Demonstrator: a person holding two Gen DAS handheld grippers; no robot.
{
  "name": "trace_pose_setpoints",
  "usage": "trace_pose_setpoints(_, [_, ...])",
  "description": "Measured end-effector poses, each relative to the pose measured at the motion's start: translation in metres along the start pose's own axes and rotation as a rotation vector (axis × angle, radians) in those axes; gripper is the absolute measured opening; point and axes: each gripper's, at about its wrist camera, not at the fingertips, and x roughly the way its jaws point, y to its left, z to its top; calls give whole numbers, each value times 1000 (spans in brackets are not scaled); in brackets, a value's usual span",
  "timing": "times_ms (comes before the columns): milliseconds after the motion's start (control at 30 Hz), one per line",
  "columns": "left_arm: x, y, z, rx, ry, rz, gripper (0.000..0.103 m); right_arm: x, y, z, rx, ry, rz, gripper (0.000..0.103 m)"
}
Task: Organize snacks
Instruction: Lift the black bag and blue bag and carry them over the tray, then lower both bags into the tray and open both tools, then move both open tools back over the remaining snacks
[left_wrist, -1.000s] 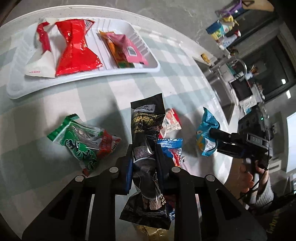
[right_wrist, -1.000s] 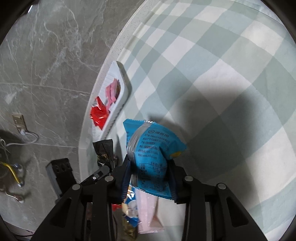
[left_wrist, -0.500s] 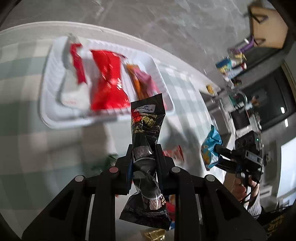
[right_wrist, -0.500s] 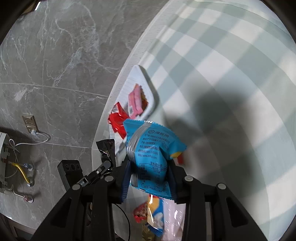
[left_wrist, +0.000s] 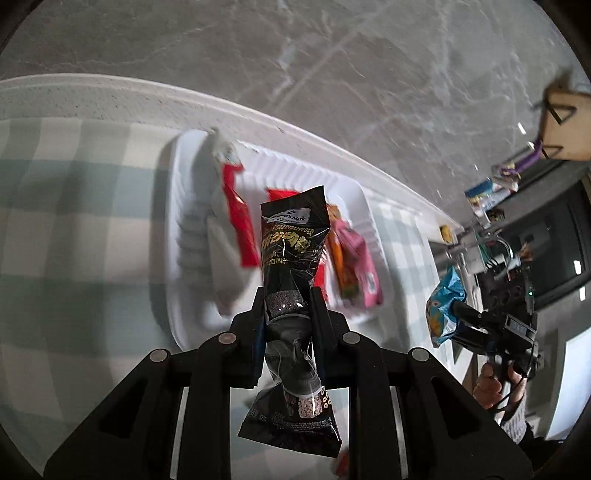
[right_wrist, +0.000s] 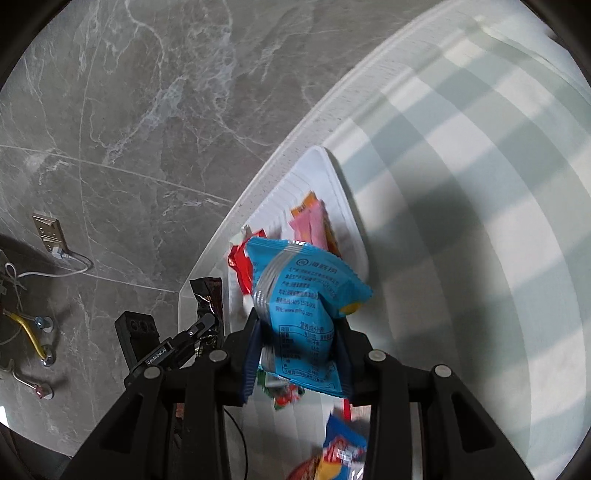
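Note:
My left gripper is shut on a black snack packet and holds it in the air over the near side of the white tray. The tray holds a white-and-red packet, a red packet and an orange-and-pink packet. My right gripper is shut on a blue snack packet, raised above the table with the tray beyond it. The right gripper with the blue packet also shows at the right of the left wrist view.
The table has a green-and-white checked cloth and a white rim. Loose snacks lie on the cloth below the right gripper. A grey marble floor lies beyond the table. Shelves with clutter stand at the far right.
Both grippers have risen and moved toward the tray with their packets. The loose snacks on the cloth have dropped out of the left wrist view.

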Motion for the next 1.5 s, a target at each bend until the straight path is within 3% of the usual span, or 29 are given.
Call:
trace_pose_setpoints(400, [15, 34, 48, -50, -25, 33, 19, 57, 20, 61, -121, 82, -76, 38])
trace_pose_setpoints(900, [31, 54, 56, -93, -49, 80, 20, 109, 27, 102, -228, 127, -200, 42])
trace_pose_setpoints(1000, [37, 53, 55, -97, -38, 112, 31, 111, 29, 103, -251, 116, -235, 50])
trace_pose_setpoints(1133, [33, 48, 53, -94, -54, 77, 48, 110, 36, 101, -283, 93, -262, 53])
trace_pose_setpoints(1267, [33, 39, 55, -63, -73, 118, 51, 98, 38, 99, -290, 60, -266, 55])
trace_pose_setpoints(1500, [18, 29, 50, -52, -102, 112, 51, 68, 42, 84, -269, 17, -240, 63])
